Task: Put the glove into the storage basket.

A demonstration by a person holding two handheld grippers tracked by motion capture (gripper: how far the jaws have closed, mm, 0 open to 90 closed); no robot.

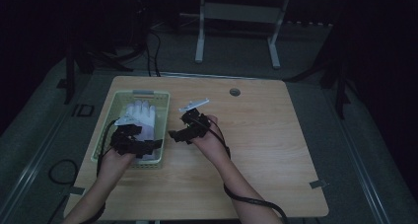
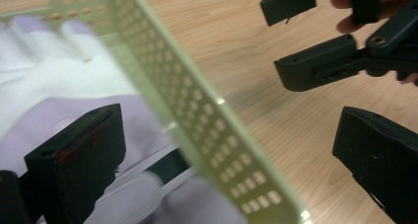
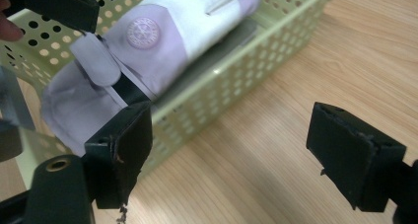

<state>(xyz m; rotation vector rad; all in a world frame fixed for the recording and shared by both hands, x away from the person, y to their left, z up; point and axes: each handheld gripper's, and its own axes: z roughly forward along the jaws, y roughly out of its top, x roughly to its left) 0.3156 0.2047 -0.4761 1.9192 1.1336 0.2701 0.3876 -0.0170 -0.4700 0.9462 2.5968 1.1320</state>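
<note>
A white and pale lilac glove (image 1: pixel 140 116) (image 2: pixel 64 71) (image 3: pixel 162 41) lies flat in a light green perforated basket (image 1: pixel 115 103) on the left of the wooden table (image 1: pixel 266 135). My left gripper (image 1: pixel 140 144) (image 2: pixel 224 135) is open over the basket's near right corner. One jaw hangs above the glove's cuff and the other outside the basket wall (image 2: pixel 197 115). My right gripper (image 1: pixel 181 128) (image 3: pixel 234 130) is open over bare wood just right of the basket wall (image 3: pixel 231 86), with nothing between its jaws. It faces the basket.
A round cable hole (image 1: pixel 234 92) sits near the table's far edge. A white metal frame (image 1: pixel 236 17) stands on the floor behind the table. Cables (image 1: pixel 59 172) lie on the dark floor at the left. Bare wood spreads to the right.
</note>
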